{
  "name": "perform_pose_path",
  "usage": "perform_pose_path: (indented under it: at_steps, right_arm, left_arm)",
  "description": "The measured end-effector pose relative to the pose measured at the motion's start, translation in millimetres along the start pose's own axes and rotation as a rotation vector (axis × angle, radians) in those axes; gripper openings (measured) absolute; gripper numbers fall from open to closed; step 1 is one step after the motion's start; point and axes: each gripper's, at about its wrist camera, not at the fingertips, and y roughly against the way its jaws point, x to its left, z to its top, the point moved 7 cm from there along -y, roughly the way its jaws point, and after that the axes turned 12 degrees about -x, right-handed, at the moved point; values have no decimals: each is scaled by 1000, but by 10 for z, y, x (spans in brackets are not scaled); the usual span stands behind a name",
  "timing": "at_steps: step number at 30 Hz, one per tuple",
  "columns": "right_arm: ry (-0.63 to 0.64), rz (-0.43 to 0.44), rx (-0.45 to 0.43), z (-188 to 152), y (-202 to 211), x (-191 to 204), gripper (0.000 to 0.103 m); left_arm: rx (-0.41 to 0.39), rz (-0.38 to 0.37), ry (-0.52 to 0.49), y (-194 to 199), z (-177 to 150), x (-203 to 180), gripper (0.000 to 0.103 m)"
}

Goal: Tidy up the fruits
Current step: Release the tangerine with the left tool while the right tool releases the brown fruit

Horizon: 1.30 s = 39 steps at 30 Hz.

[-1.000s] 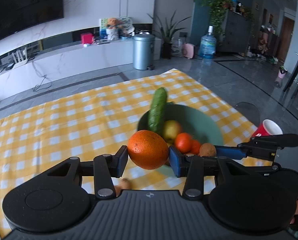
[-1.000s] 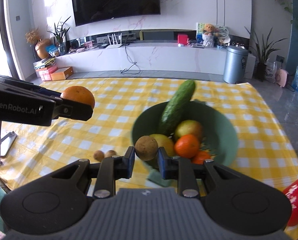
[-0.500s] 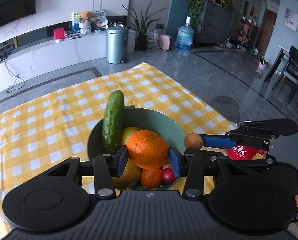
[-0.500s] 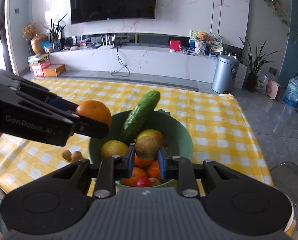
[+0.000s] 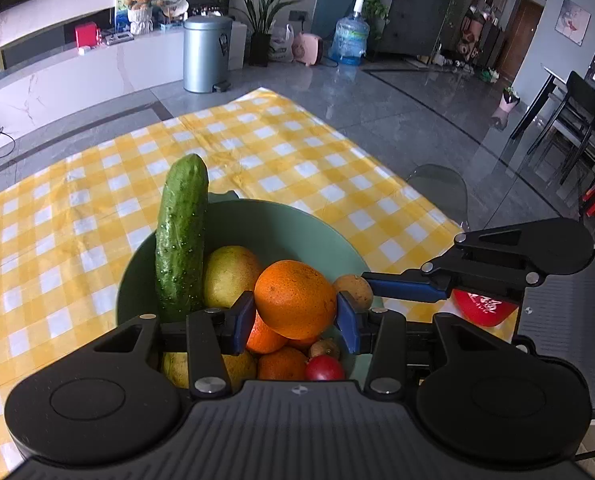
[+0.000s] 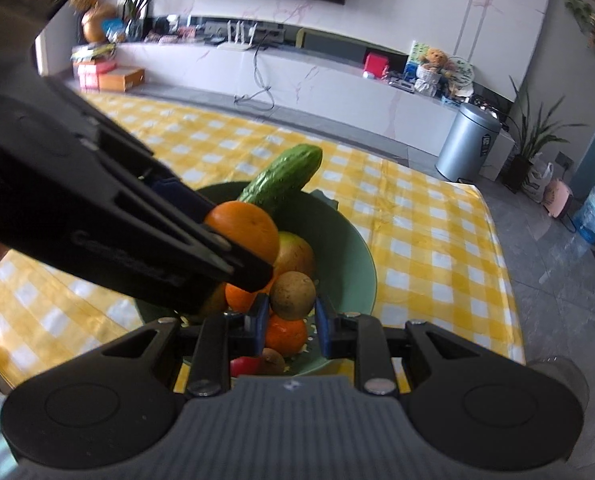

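Observation:
My left gripper [image 5: 296, 316] is shut on a large orange [image 5: 295, 299] and hangs over the green bowl [image 5: 281, 224]. In the bowl lie a cucumber [image 5: 181, 236] leaning on the rim, a yellow-green fruit [image 5: 229, 276], smaller oranges [image 5: 281, 364] and a red fruit [image 5: 324, 369]. My right gripper [image 6: 290, 319] is shut on a small round brown fruit [image 6: 292, 295], also above the bowl [image 6: 349, 252], right next to the left gripper [image 6: 233, 252] and its orange [image 6: 245, 232]. From the left wrist view the brown fruit [image 5: 353, 290] sits just right of the orange.
The bowl stands on a yellow-and-white checked tablecloth [image 5: 257, 140] near the table's right edge. A red cup [image 5: 483, 310] sits behind the right gripper's fingers [image 5: 405, 286]. A clear chair back [image 5: 437, 188] stands beside the table. Beyond are a grey floor and a metal bin [image 5: 207, 54].
Both grippers have moved in over the bowl with their fruits and dropped a little. The orange and the brown fruit now hang close together above the bowl's contents.

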Motion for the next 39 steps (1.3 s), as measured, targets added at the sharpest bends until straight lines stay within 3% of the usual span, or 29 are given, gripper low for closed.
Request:
perform_pose_path:
  at_steps: [13,24,39]
  right_arm:
    - [29,23,79,-134,-281,-85,21]
    - [28,32,114,-214,-404,-96,21]
    - [72,25,139,-233,-393,-56,21]
  left_arm:
    - [66,-36,59,-276,-108,106,50]
    - [62,-57,66,-334,-83,82,52]
    - [49,-65,49,-130,-43,-4,61]
